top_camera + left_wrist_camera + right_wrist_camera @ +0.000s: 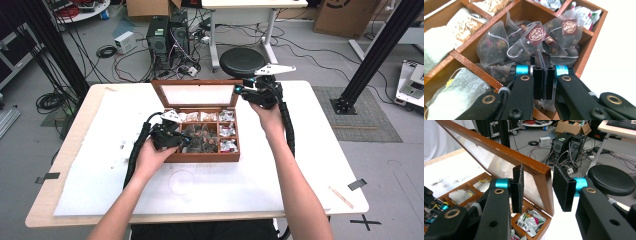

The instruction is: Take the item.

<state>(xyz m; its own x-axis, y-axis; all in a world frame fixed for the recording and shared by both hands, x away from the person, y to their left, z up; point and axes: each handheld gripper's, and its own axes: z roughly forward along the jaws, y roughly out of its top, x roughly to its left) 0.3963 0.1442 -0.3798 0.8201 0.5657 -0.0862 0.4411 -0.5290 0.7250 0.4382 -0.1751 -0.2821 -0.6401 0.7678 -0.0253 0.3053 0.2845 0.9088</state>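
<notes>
An open wooden tea box (202,156) sits mid-table, its glass lid (197,83) standing up at the back. My left gripper (186,141) reaches into a front compartment packed with mesh pyramid tea bags (492,45). In the left gripper view the left gripper (540,58) is shut on one mesh tea bag; a string runs from the pads to its maroon tag (536,35). My right gripper (240,90) is at the lid's upper right corner. In the right gripper view the right gripper (541,187) is shut on the lid's wooden frame (534,168), one pad on each face.
Other compartments hold paper tea bags (461,22) and printed sachets (530,221). A white mat (280,170) covers the table around the box. Behind the table stand a black stool (242,61), computer towers (167,35) and loose floor cables.
</notes>
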